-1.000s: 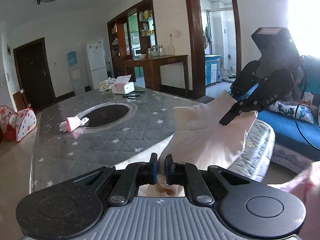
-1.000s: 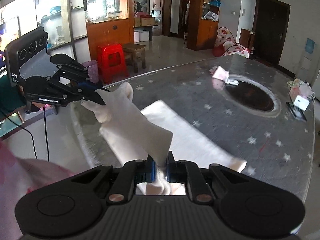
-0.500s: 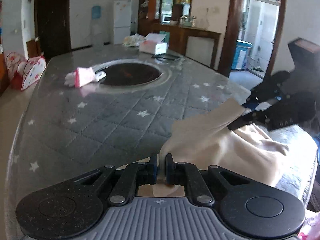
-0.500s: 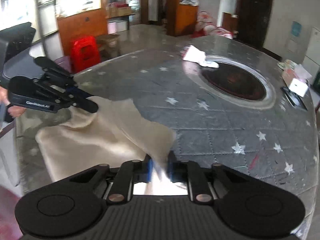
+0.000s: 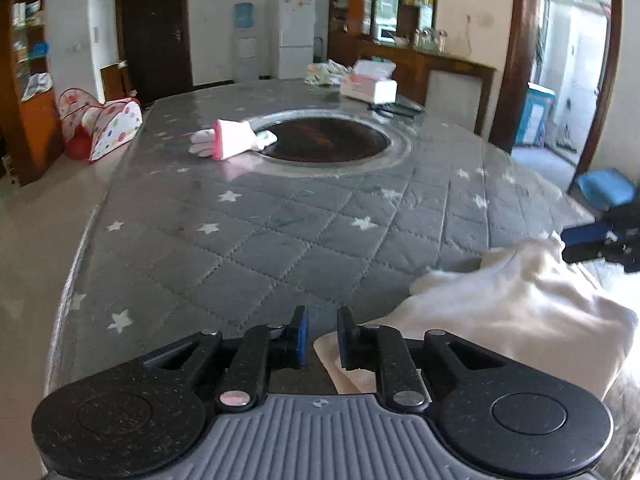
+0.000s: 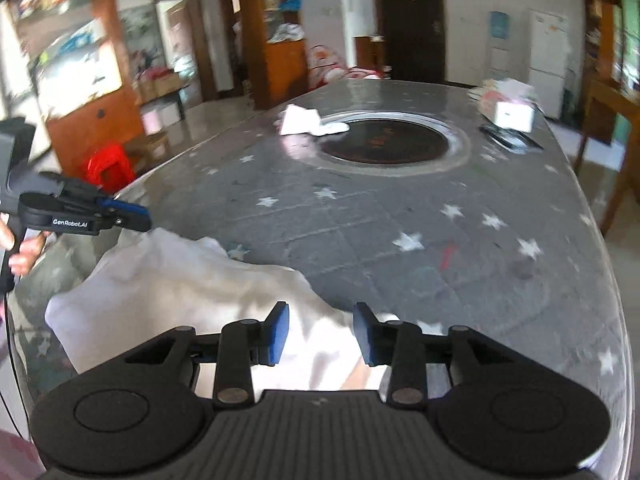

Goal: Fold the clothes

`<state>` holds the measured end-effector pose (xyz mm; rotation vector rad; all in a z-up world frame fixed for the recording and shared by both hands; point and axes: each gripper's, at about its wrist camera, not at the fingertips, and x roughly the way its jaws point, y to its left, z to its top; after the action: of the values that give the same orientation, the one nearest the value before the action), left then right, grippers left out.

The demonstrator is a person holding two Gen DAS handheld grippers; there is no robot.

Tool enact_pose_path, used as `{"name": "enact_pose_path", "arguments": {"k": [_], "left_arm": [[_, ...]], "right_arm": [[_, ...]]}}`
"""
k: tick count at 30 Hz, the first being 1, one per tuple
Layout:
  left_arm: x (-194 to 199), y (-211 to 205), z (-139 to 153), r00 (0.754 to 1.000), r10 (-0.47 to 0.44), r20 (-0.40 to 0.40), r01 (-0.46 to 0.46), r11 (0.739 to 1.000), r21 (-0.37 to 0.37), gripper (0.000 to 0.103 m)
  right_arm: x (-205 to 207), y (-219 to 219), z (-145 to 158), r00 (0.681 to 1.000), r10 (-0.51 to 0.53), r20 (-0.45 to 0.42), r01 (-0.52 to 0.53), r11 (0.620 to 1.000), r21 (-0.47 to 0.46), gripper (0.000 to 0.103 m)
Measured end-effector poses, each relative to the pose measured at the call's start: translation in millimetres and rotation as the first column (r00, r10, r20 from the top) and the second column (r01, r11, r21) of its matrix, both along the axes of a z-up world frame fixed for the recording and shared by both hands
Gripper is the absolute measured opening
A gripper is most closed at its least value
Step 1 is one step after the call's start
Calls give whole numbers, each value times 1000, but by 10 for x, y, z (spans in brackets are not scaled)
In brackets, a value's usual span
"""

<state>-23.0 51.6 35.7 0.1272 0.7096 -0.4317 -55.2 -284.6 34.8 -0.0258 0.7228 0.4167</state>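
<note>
A cream-white garment (image 5: 520, 312) lies loosely folded on the near edge of the grey star-quilted table (image 5: 280, 232); it also shows in the right wrist view (image 6: 180, 284). My left gripper (image 5: 322, 334) is open, its right finger over the garment's corner. My right gripper (image 6: 322, 332) is open above the garment's other edge. Each gripper shows in the other's view: the right one (image 5: 600, 240) at the far right, the left one (image 6: 100, 214) at the left, both beside the cloth.
A folded pink-and-white garment (image 5: 230, 142) lies by the round dark inset (image 5: 324, 140) in the table's middle. A tissue box (image 5: 368, 88) and a dark flat object (image 5: 394, 109) sit at the far end. A red stool (image 6: 108, 166) stands beside the table.
Both grippers lowered the garment onto the table and opened, letting go of it. The cloth now lies slack near the table edge.
</note>
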Motion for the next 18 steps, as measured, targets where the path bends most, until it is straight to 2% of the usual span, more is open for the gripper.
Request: {"name": "enact_pose_path", "arguments": {"k": [2,7,10,13,18], "left_arm": [[-102,-11,70,1000,-9,23,9,1000,-15,17],[-459,-168,237,993,-108,51,113,988,-106,17],[-596,-281,224,986,-161,41,166,976,-141,18],[-579,-350,90,989,-149,7,149,982,-115,19],[-492,-291,-90,994,-98,-50,91,988,-122,18]], "right_arm": [[-15,-43,-21,1000,-22,0,22,1000,3,35],[34,-71,-131,998,-53,-27,53,999,11,30],[50,-51,-192,997,-66,-35,67,997,28,21],[14,-6,-187,997,-76,-18,76,997,14,6],[-136,65,-47,990,-121,72,126,990,-65,4]]}}
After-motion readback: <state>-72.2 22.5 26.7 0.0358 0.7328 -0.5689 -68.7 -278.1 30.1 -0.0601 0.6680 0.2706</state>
